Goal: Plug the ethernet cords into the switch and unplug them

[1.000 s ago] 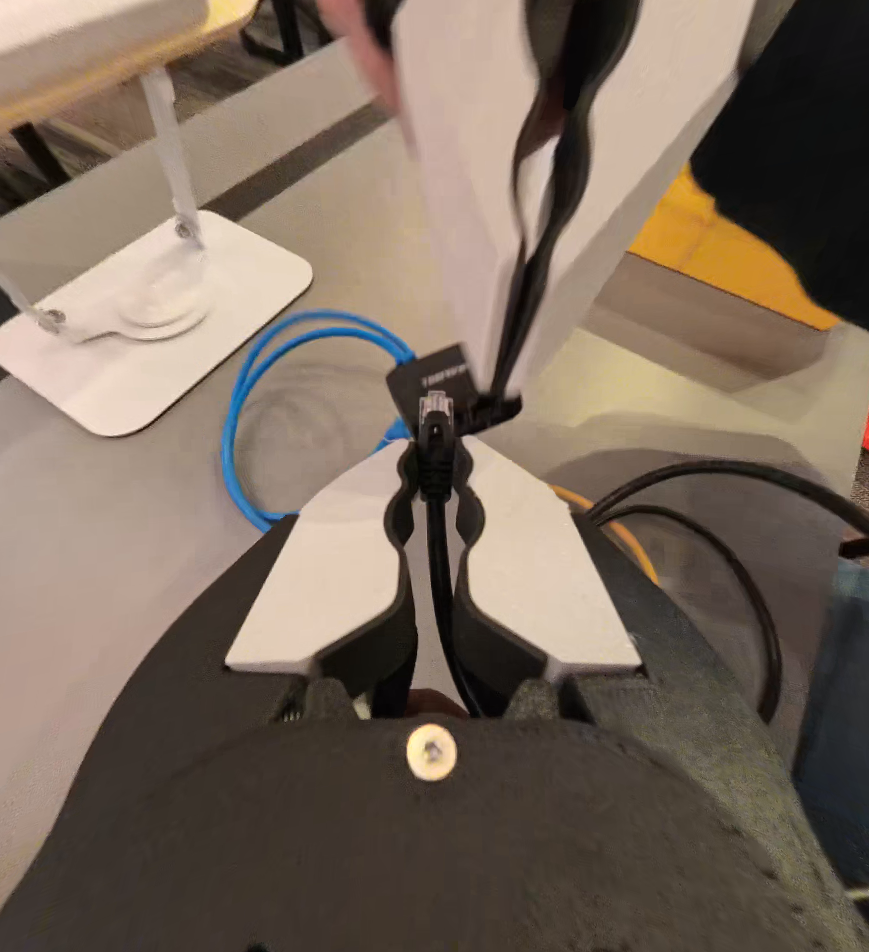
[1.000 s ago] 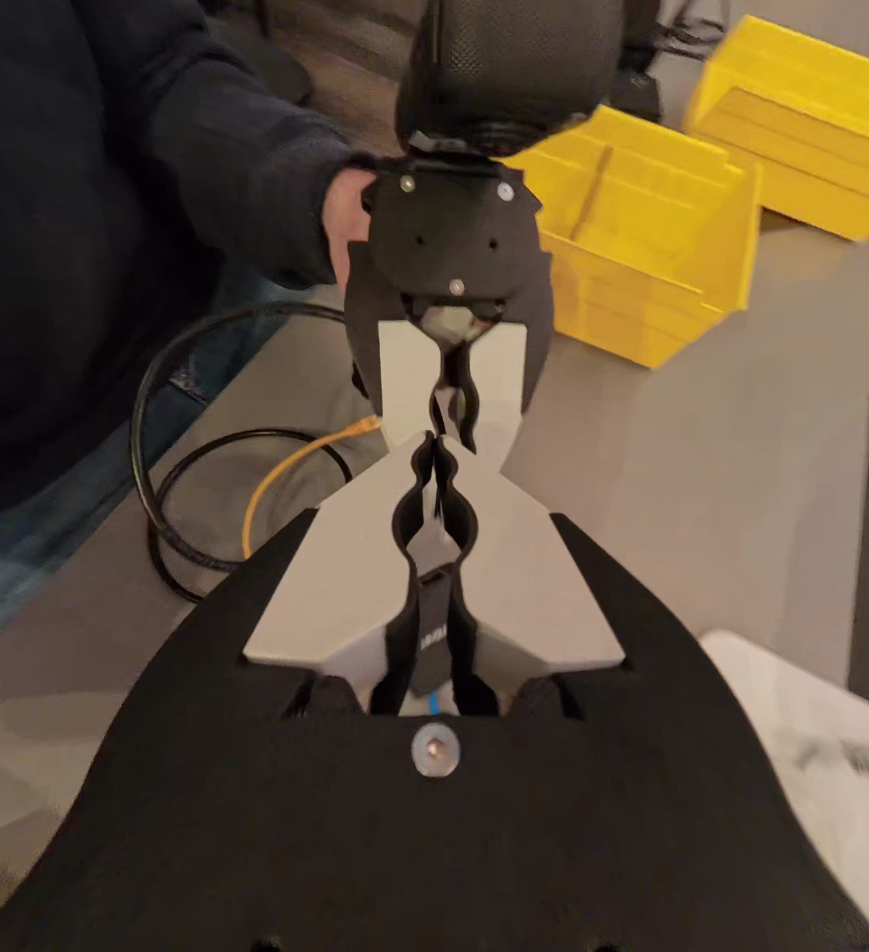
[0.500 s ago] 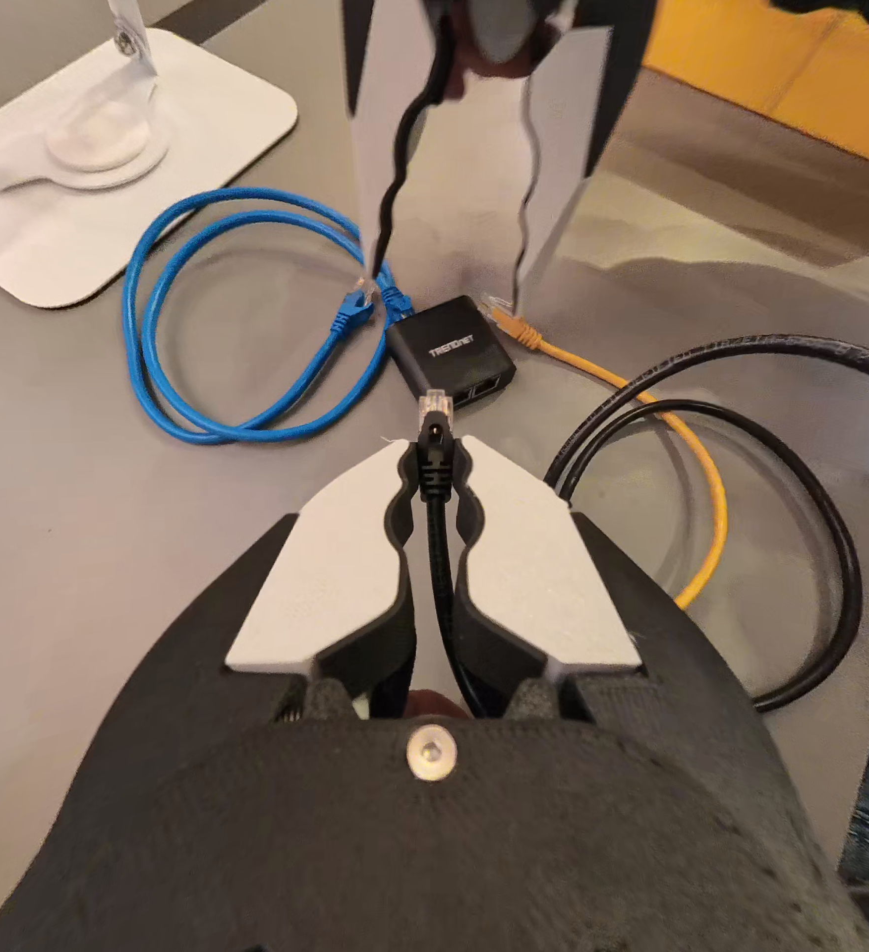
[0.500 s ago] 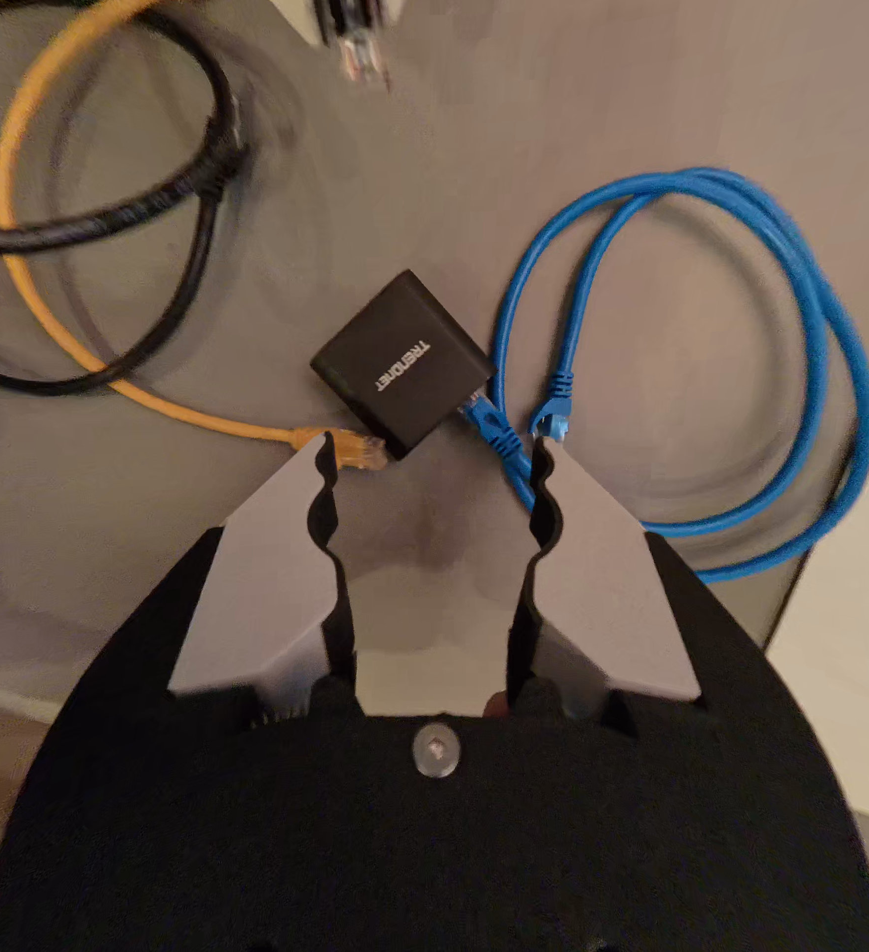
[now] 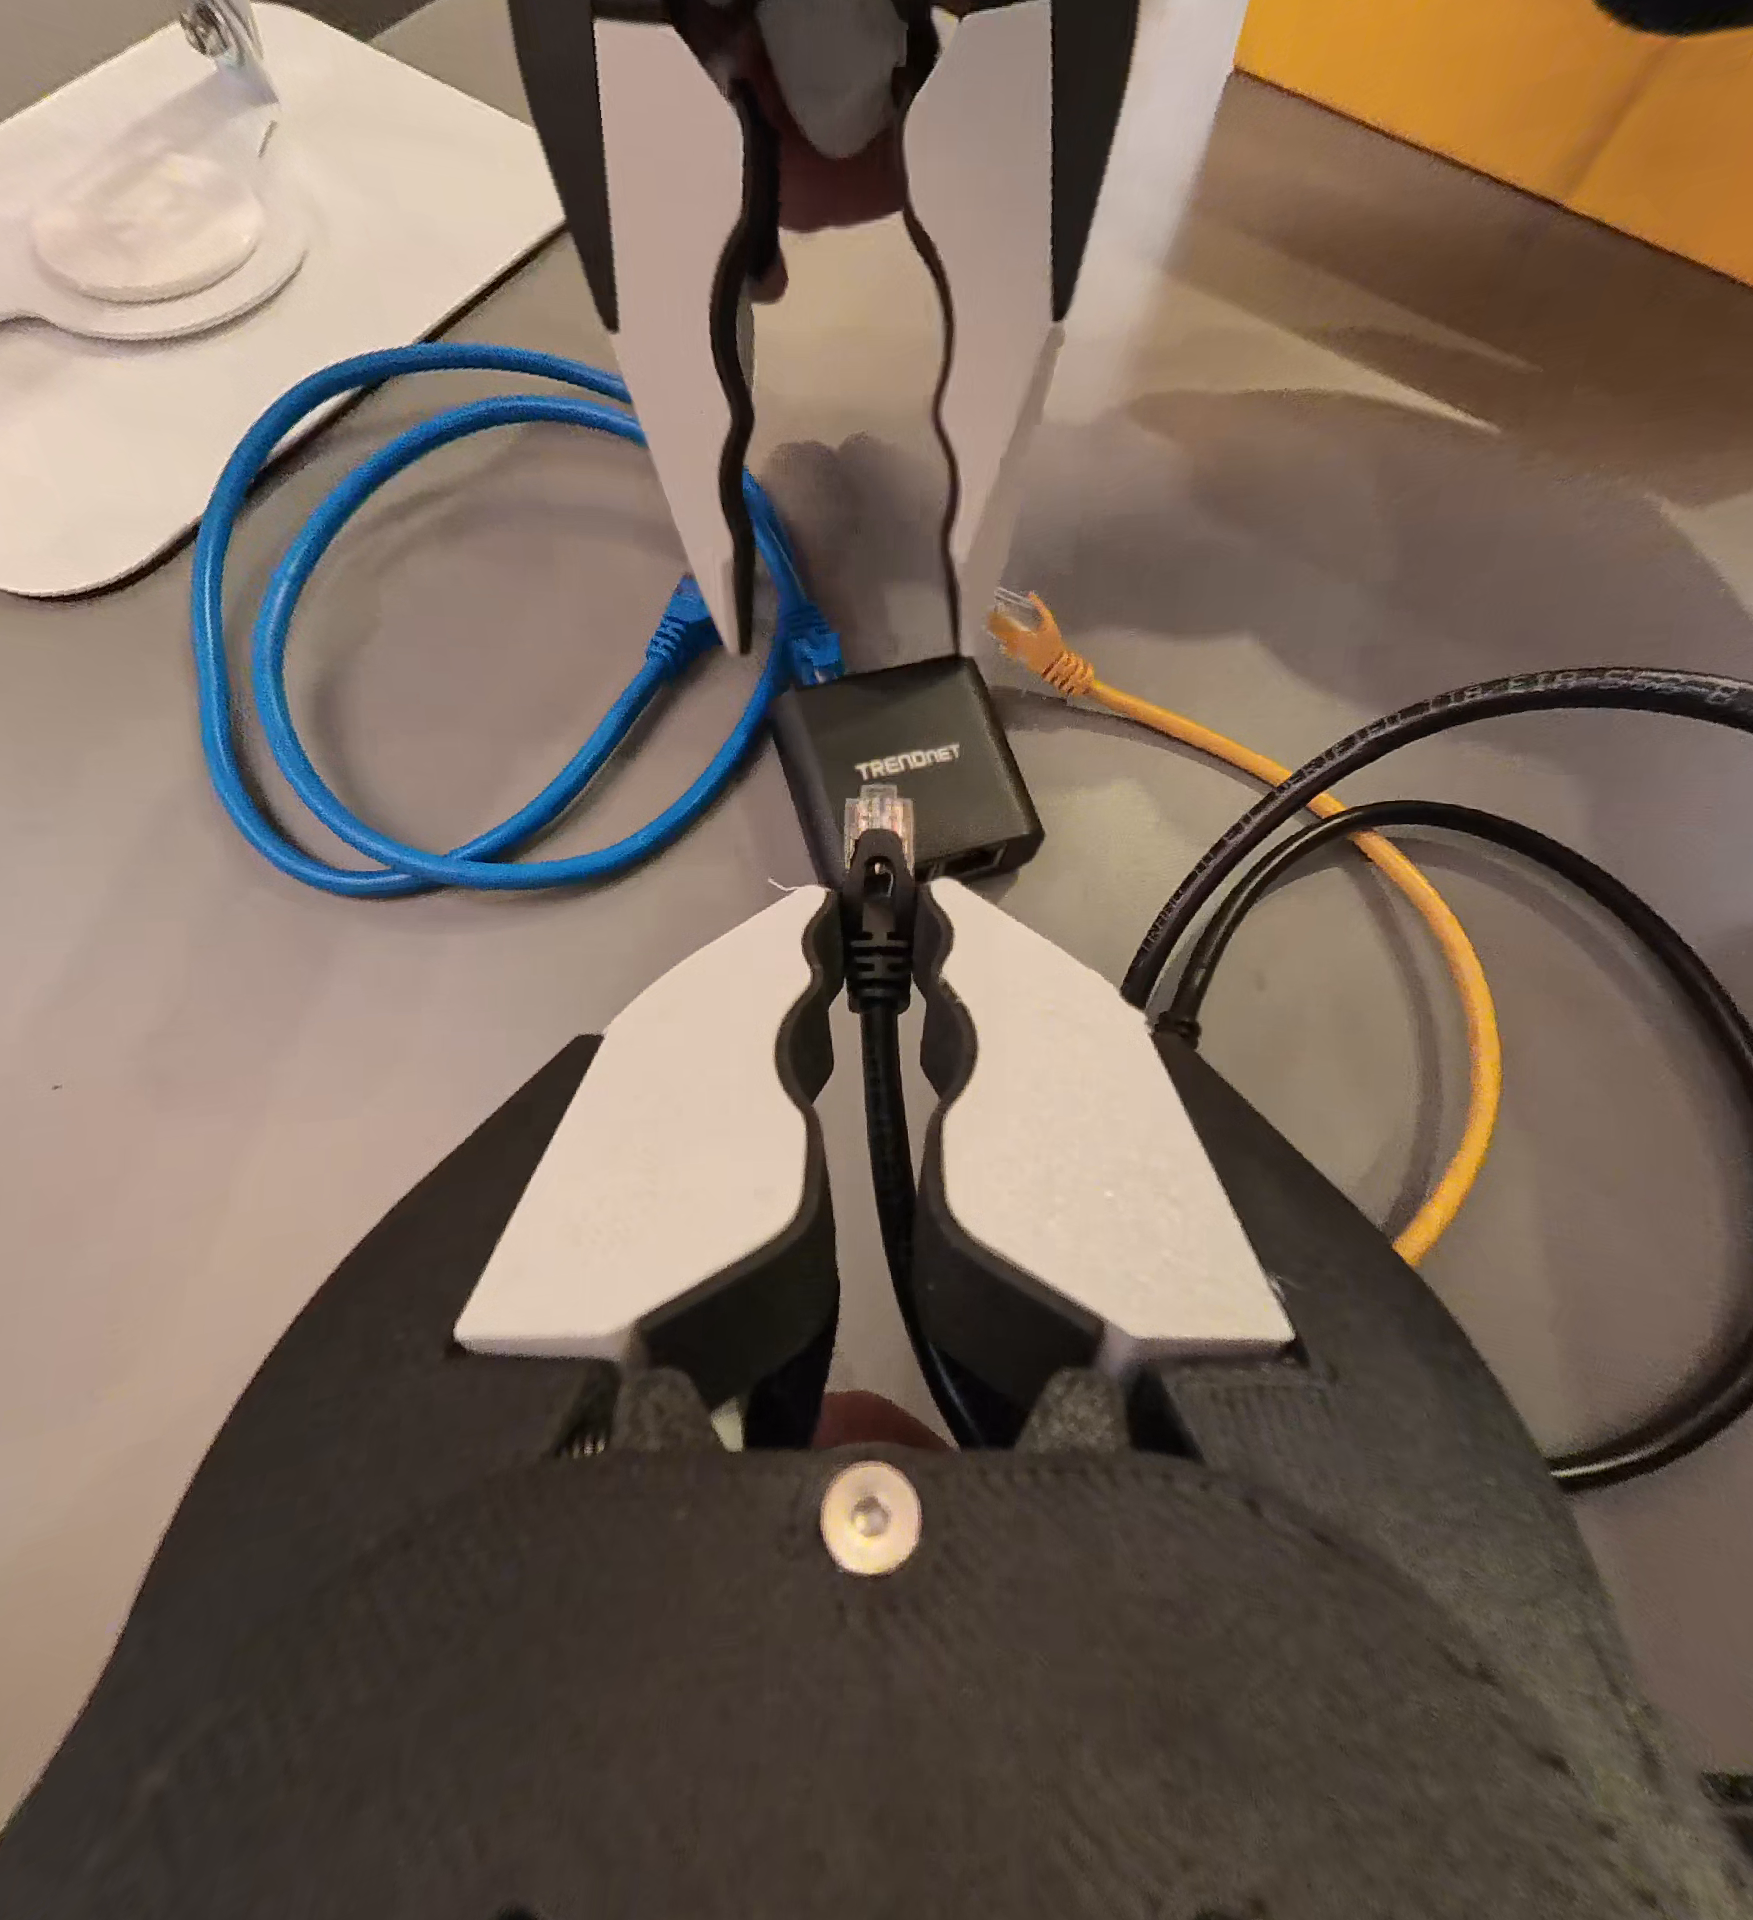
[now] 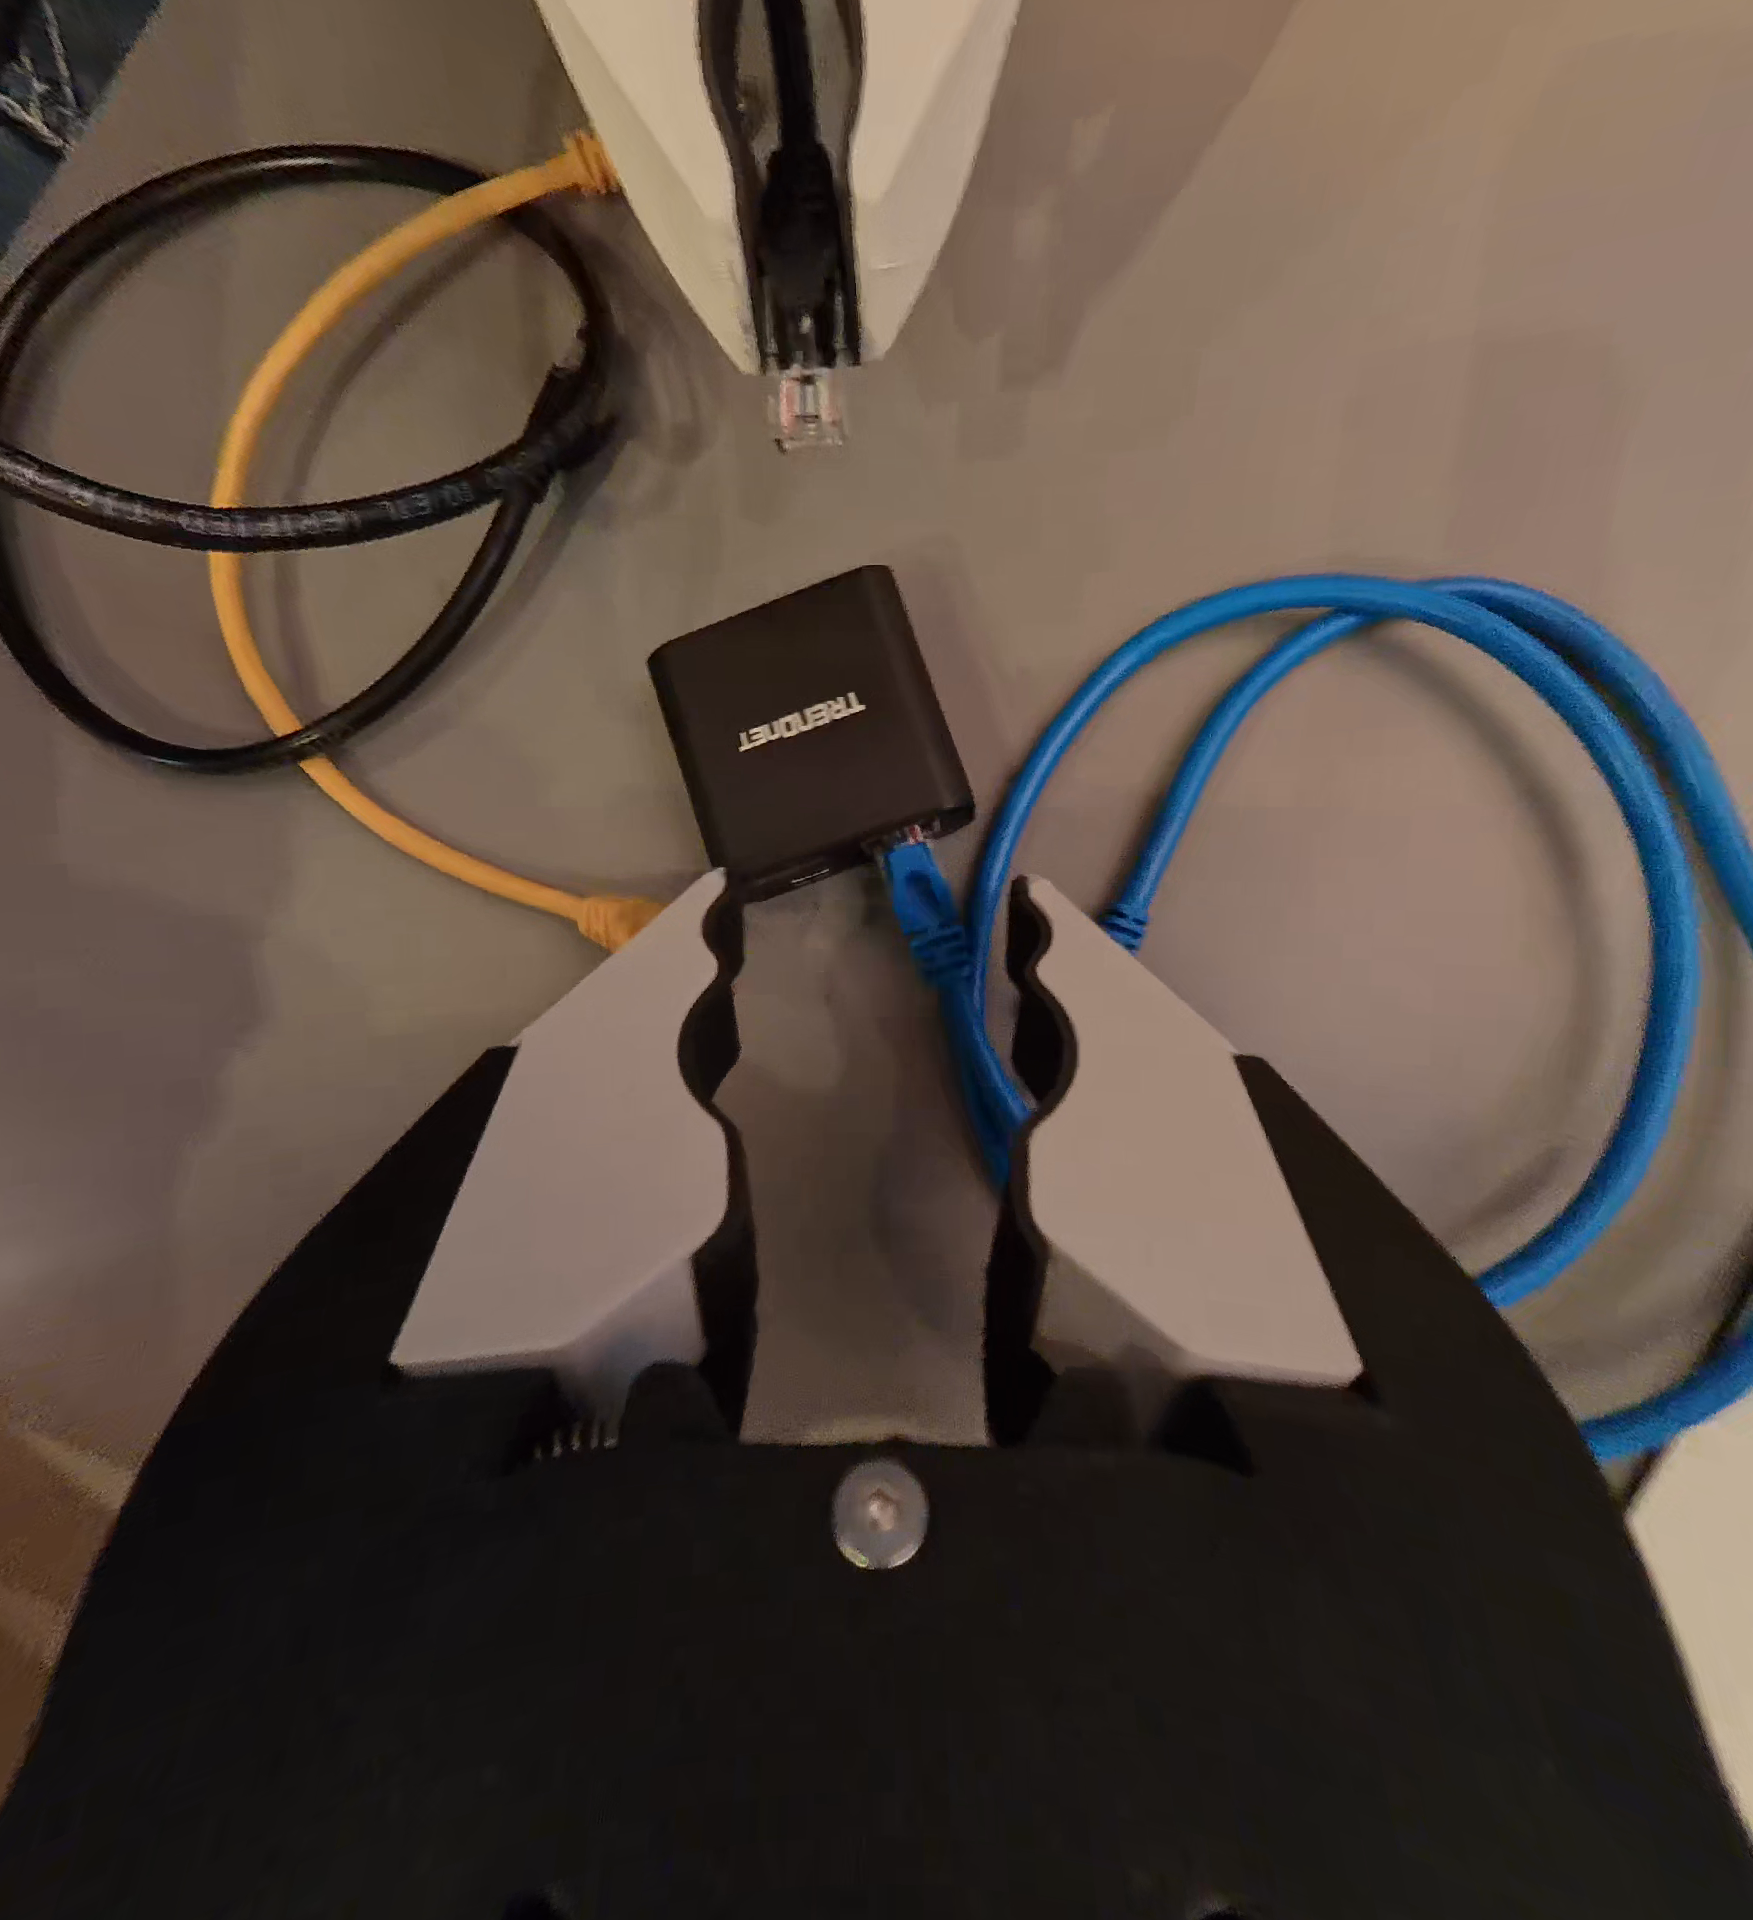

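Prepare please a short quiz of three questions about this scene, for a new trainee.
1. True or false: the left gripper is shut on the black cord's plug.
2. Which cord has a plug at a port of the switch? A) blue cord B) orange cord C) none
3. Fill in: the right gripper fingers are ____.

Key: 1 true; 2 A; 3 open.

Dim warm light; slight edge blur
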{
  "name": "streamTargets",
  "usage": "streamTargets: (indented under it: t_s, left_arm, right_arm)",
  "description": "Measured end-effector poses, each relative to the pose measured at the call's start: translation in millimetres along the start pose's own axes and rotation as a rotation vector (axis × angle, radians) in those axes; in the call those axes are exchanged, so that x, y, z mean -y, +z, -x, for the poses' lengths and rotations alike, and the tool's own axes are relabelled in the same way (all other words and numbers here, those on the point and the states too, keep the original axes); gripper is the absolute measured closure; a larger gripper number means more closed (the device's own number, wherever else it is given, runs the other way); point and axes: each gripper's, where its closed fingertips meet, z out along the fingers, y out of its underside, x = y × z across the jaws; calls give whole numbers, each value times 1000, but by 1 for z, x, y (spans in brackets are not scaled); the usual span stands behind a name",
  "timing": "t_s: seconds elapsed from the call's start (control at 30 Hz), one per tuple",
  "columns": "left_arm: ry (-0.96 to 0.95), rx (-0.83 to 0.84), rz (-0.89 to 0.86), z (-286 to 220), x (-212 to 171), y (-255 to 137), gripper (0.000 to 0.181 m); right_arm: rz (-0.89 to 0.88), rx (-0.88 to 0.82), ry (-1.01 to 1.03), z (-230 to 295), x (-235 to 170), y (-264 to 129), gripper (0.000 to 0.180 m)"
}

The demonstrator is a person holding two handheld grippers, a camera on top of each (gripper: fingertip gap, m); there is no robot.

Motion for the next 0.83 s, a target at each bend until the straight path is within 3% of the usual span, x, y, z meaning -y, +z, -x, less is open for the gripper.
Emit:
streamTargets:
  t_s: [0.03,0.17,0.5,0.7,0.83]
  left_arm:
    - [2,-7,-3,-1,0,0,168]
    - [10,-22,5,-2,-5,2,168]
    - [0,-34,-23,3,-7,-5,168]
    - [-3,-11,-30,12,-13,-14,168]
    - [8,-1,-38,16,-11,-28,169]
  right_arm:
    - [-2,17,-1,4,1,3,125]
    - [15,38,10,12,2,12,103]
    - [-73,-33,-46,1,16,32,121]
    - [-165,-15,60,3,32,36,128]
    - [-281,-34,132,0,48,19,129]
